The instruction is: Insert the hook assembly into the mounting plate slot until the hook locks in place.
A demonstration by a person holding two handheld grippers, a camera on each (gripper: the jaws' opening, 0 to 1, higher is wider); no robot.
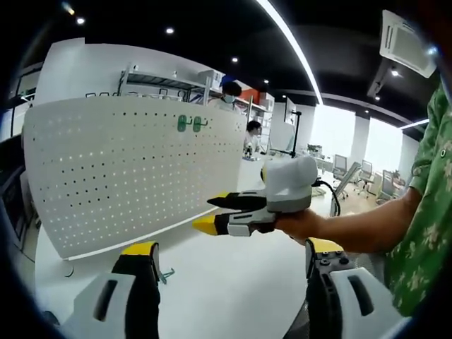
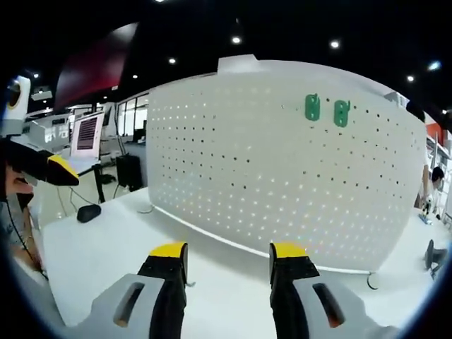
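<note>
A white pegboard (image 2: 282,162) stood upright on the white worktop (image 2: 106,247), with two green hooks (image 2: 326,109) already hanging side by side near its top edge. By the left tongs' (image 1: 233,258) jaw lay a small green hook (image 1: 166,274), seemingly on the worktop rather than pinched. Both the left and the right tongs (image 2: 229,258) stood spread and empty. To my eye, the hook needed a square pinch first, then its tabs lined up with a hole row before pressing in.
</note>
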